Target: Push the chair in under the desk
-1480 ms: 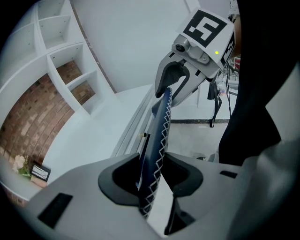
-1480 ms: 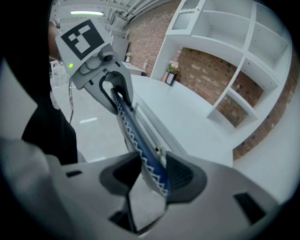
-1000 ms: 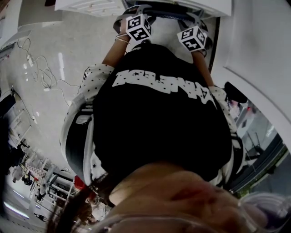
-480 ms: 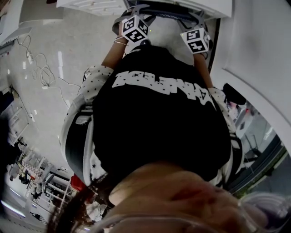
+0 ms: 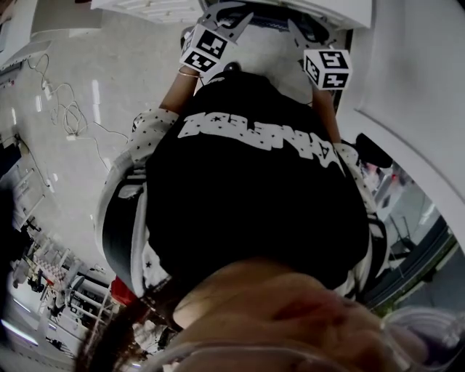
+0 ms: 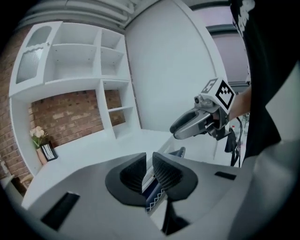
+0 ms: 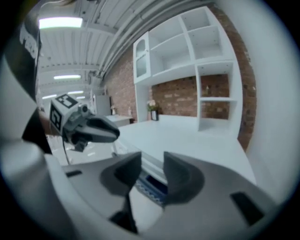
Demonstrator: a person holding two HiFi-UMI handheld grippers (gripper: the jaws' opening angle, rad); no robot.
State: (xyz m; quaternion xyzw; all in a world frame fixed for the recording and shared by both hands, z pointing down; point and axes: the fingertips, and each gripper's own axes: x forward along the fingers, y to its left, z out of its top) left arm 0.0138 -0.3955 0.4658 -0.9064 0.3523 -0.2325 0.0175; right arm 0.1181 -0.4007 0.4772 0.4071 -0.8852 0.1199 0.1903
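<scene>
The chair (image 5: 270, 23) sits tucked at the white desk (image 5: 330, 9); only a dark strip of it shows beyond my torso. Its dark blue back with a white zigzag edge (image 6: 154, 200) lies below my left gripper (image 6: 149, 171), whose jaws have just been closing to a slim gap with nothing between them. My right gripper (image 7: 152, 171) hangs over the same chair back (image 7: 151, 185); its jaws have just been closing a little and still stand apart, empty. Each gripper sees the other: the right gripper (image 6: 175, 131) and the left gripper (image 7: 115, 134) hover above the desk edge.
White shelving (image 6: 75, 70) on a brick wall rises behind the desk top (image 6: 93, 150). A flower pot and small frame (image 6: 41, 143) stand at its far left. Cables (image 5: 69, 112) lie on the floor at left. A white panel (image 5: 414, 87) stands at right.
Both grippers have lifted off the chair back, moved a little apart and rolled; their marker cubes show turned faces. The chair and desk have not shifted.
</scene>
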